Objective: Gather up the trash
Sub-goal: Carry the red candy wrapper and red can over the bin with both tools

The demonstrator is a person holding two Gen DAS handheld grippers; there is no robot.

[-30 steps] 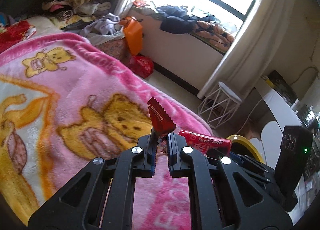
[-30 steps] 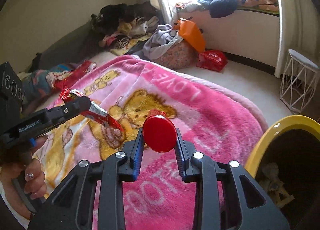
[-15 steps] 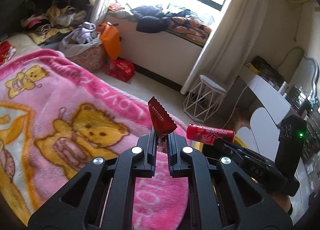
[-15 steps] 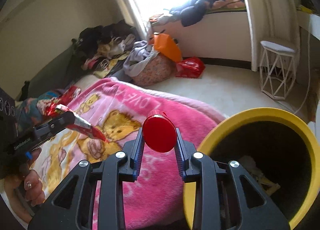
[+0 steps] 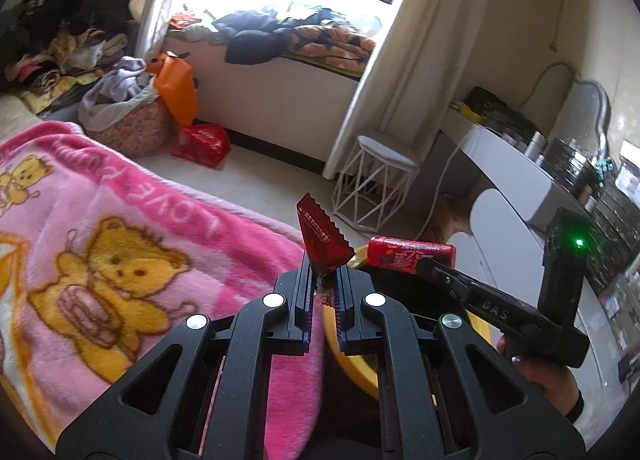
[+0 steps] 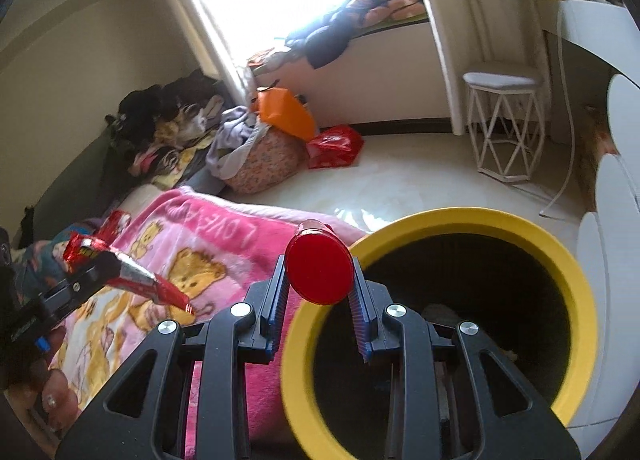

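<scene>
i have both hands loaded. the left gripper (image 5: 323, 284) is clenched on a red wrapper (image 5: 320, 240), pinched at its lower end so the serrated top stands up above the jaws. the right gripper (image 6: 318, 292) is clamped on a red tube (image 6: 320, 274), gripped across its body, flat end cap facing the camera. the bin (image 6: 568, 260), yellow-rimmed with a dark inside, sits beside the bed's edge, just past the pink blanket (image 5: 120, 244).

in the right view the tube hangs over the near-left part of the rim, not yet clear over the hole. i'd carry it further toward the middle before letting go: a round tube dropped on the rim could bounce or roll off onto the blanket or floor. opening the jaws only a little should be enough, since it is rigid and will fall straight.

the wrapper is the trickier one. in the left view it sits above the blanket edge with only a sliver of rim showing behind it. it is light and may cling to a pad or flutter sideways, so i'd bring it well over the opening, tip the gripper down, and open fully. i'd drop the tube first so the two tools don't crowd each other over the bin.
</scene>
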